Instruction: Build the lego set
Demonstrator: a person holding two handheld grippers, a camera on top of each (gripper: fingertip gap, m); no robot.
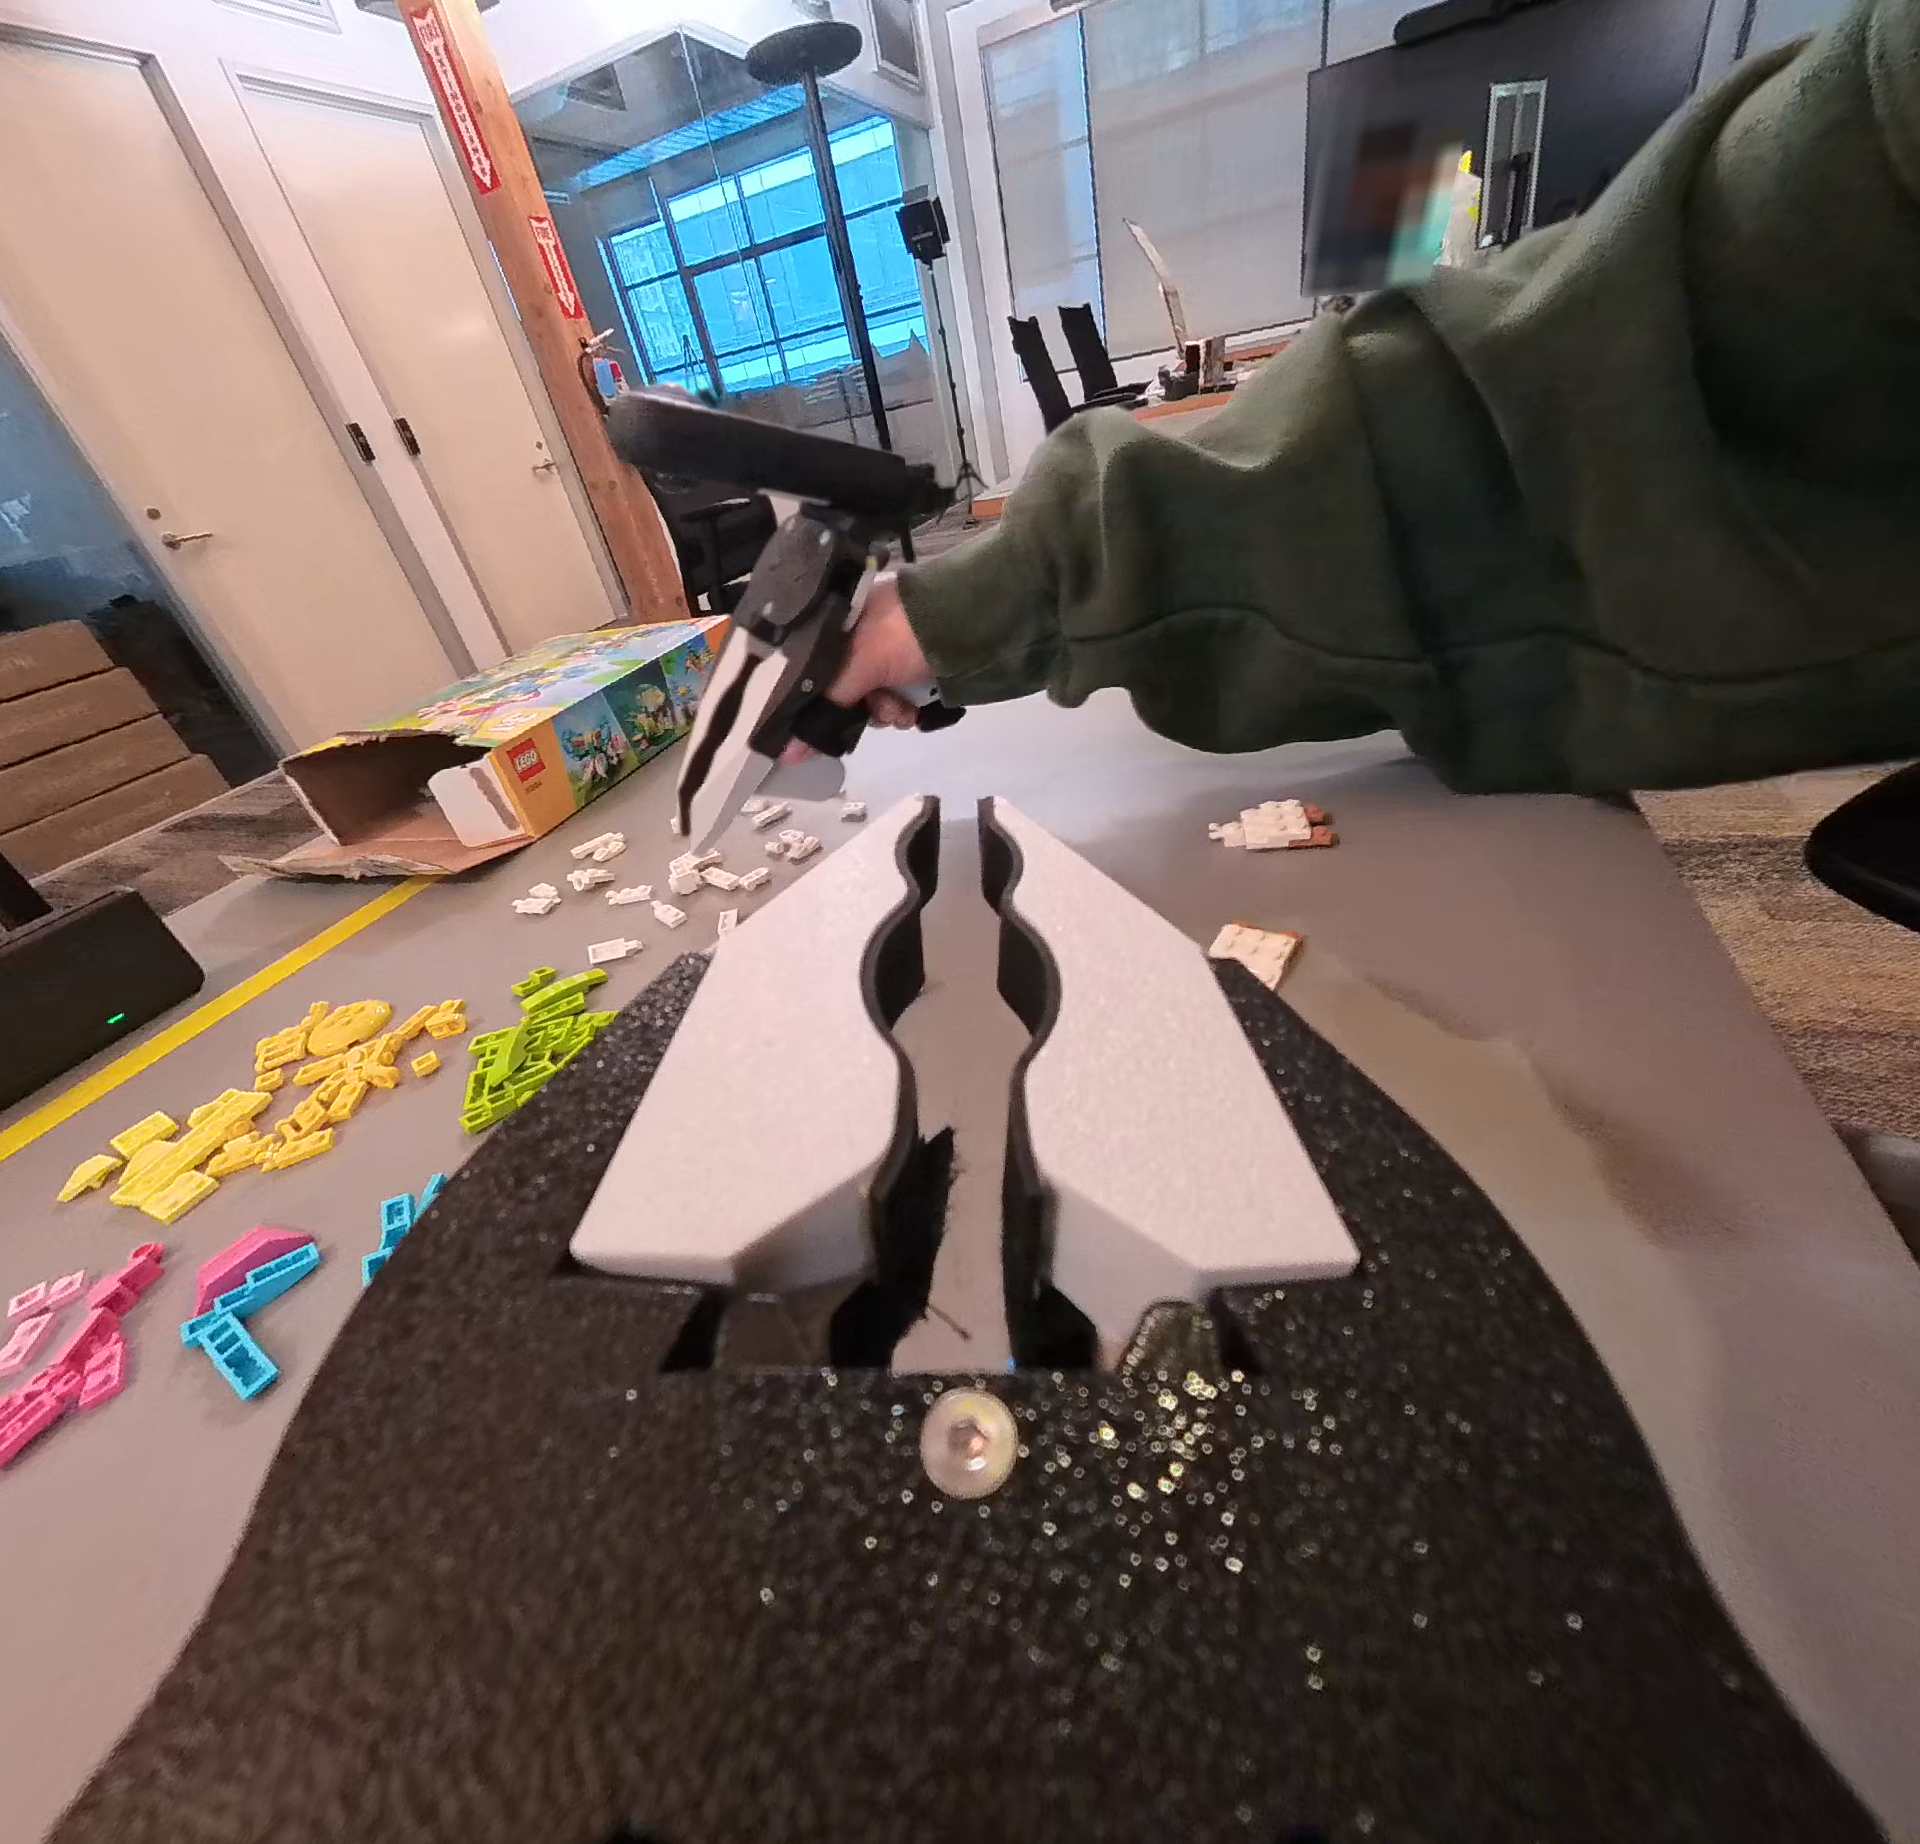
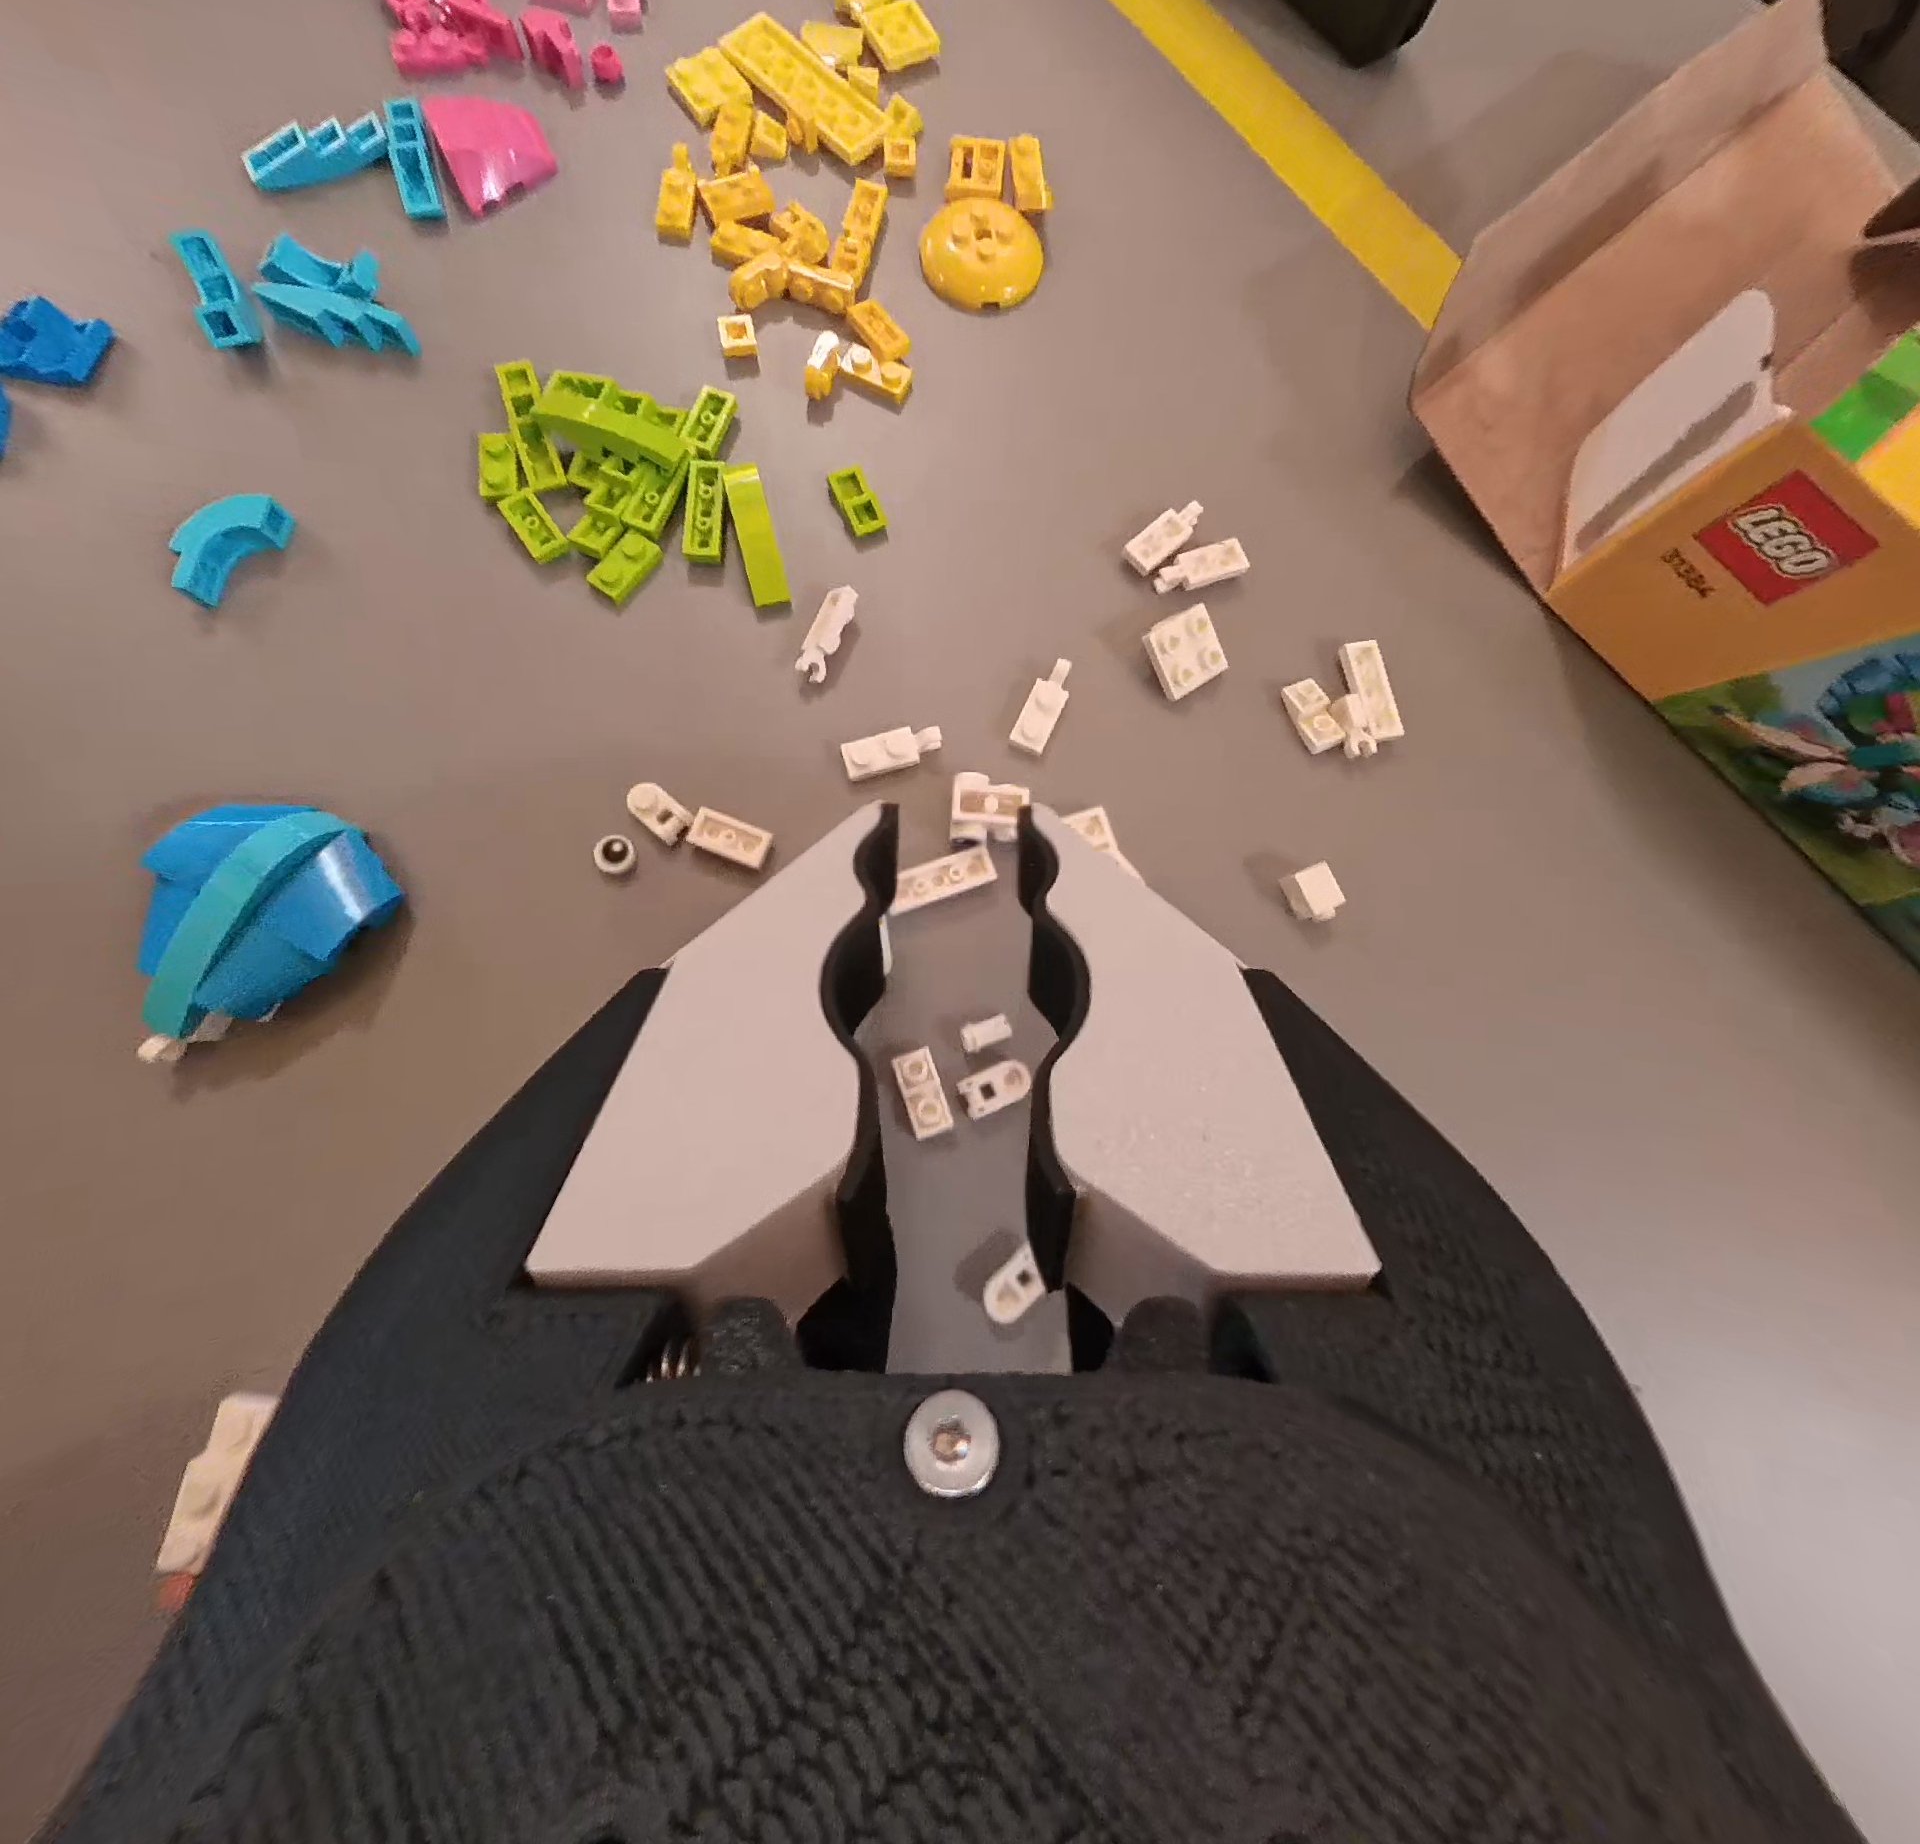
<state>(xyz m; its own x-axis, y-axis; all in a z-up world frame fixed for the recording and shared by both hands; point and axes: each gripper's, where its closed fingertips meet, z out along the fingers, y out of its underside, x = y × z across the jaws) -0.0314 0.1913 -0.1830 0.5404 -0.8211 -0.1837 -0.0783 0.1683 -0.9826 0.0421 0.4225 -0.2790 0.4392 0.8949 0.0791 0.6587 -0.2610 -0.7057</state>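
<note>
Between the parted right tongs (image 2: 956, 828), a white plate (image 2: 943, 880) lies crosswise; left tongs (image 1: 958, 818) empty, slightly parted.

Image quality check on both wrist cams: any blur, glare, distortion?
Left wrist view: strong fisheye bend in the doors and wooden post, green sleeve softly blurred, glare sparkles on the black mount around the screw, mosaic patch over the wall screen. Right wrist view: even, soft light with faint shadows, white bricks at the claw slightly smeared, blue pieces soft at the left edge.
</note>
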